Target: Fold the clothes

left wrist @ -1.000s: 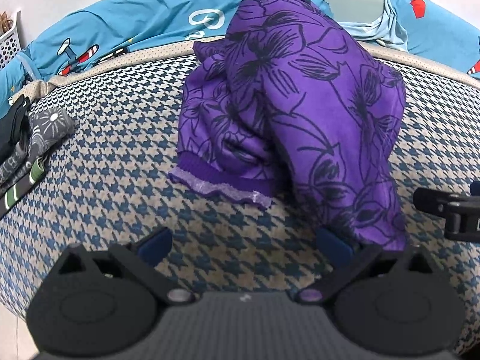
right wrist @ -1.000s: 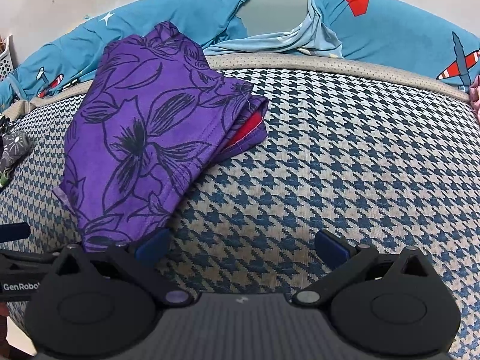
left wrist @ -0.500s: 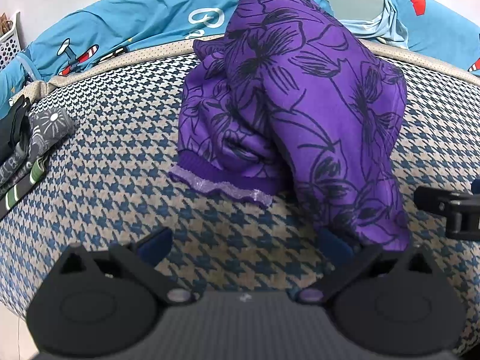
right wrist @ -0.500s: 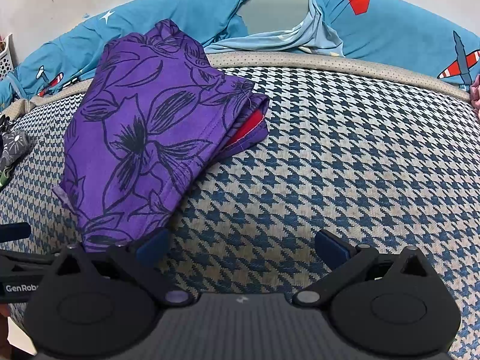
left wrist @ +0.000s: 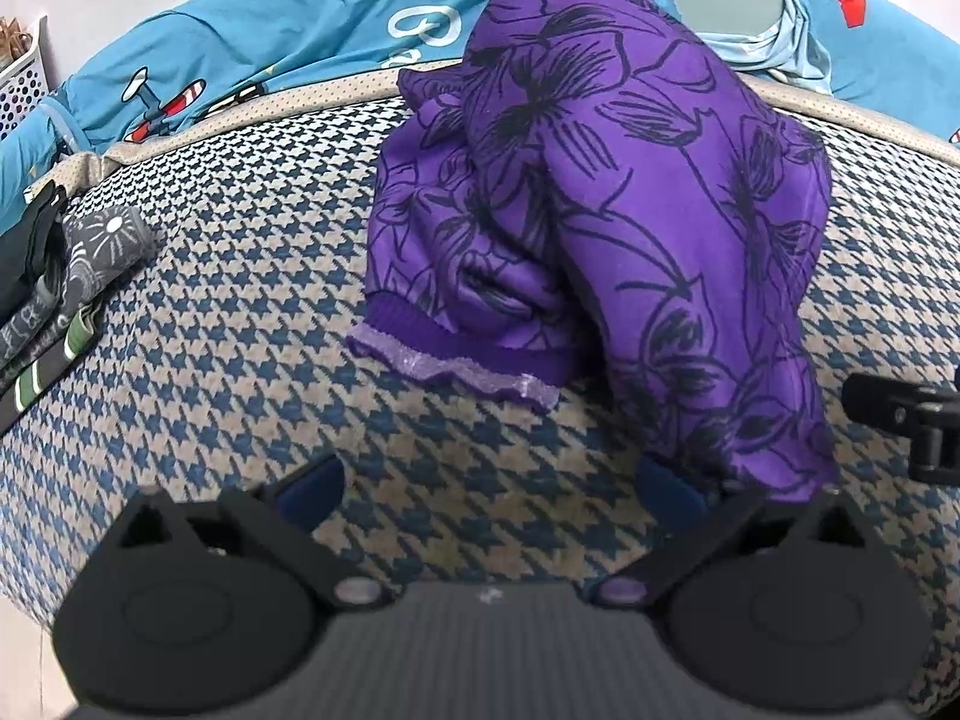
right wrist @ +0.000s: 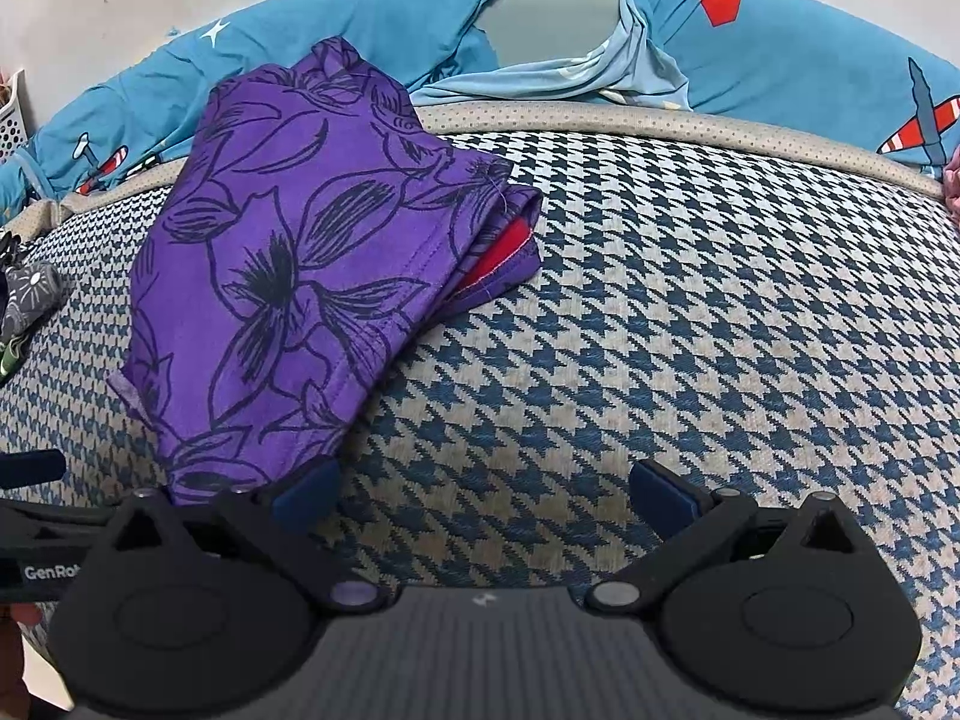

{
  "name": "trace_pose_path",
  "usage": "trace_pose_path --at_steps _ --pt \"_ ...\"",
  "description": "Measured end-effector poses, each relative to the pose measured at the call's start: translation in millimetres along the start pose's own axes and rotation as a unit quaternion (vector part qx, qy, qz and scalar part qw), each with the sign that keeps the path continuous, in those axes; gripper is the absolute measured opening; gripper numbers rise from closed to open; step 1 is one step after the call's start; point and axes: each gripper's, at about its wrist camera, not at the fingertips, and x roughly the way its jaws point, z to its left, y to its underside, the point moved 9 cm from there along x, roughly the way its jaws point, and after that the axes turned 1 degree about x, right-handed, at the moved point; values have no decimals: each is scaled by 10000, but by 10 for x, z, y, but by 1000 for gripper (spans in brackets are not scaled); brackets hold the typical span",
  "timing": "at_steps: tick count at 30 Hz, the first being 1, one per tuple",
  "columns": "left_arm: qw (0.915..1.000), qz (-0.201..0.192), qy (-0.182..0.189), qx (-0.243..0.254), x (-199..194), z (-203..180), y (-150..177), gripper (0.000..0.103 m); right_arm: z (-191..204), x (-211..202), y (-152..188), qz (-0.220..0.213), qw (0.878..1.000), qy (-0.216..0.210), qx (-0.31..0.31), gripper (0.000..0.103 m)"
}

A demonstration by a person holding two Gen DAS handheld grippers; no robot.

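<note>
One purple garment (left wrist: 648,192) with a black flower print is lying folded on the houndstooth cushion (left wrist: 228,324), its long axis running from the near edge of the cushion toward the blue bedding (left wrist: 252,42) behind it, and one ribbed cuff with a pale lace trim (left wrist: 456,360) is pointing out toward the near left of the garment. In the right wrist view the same garment (right wrist: 288,276) is showing a strip of red lining (right wrist: 504,252) at its folded far-right corner. Two grippers are hovering at the cushion's near edge: the left gripper (left wrist: 489,486) is standing with its two blue-padded fingers wide apart and nothing between them, its right pad just beside the garment's near end; the right gripper (right wrist: 483,489) is likewise spread and holding nothing, its left pad touching or just beside that same end. On the left gripper's body, seen from the right wrist, the letters "GenRo" (right wrist: 51,571) are readable, the rest cut off. One small stack of dark folded clothes (left wrist: 54,276) is sitting at the cushion's far left edge. The bedding is carrying printed aeroplanes, a star and some pale lettering that cannot be read.
</note>
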Motion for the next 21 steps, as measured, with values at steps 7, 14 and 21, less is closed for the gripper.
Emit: trace_pose_path --at_steps 7,14,21 --pt "10000 25 -20 -48 39 18 -4 103 -24 47 -9 28 9998 22 185 103" --pt "9999 47 -76 -46 68 4 -1 103 4 74 13 75 9996 27 279 103" --pt "9999 -1 -131 -52 52 17 -10 103 72 54 15 51 9997 -31 242 103"
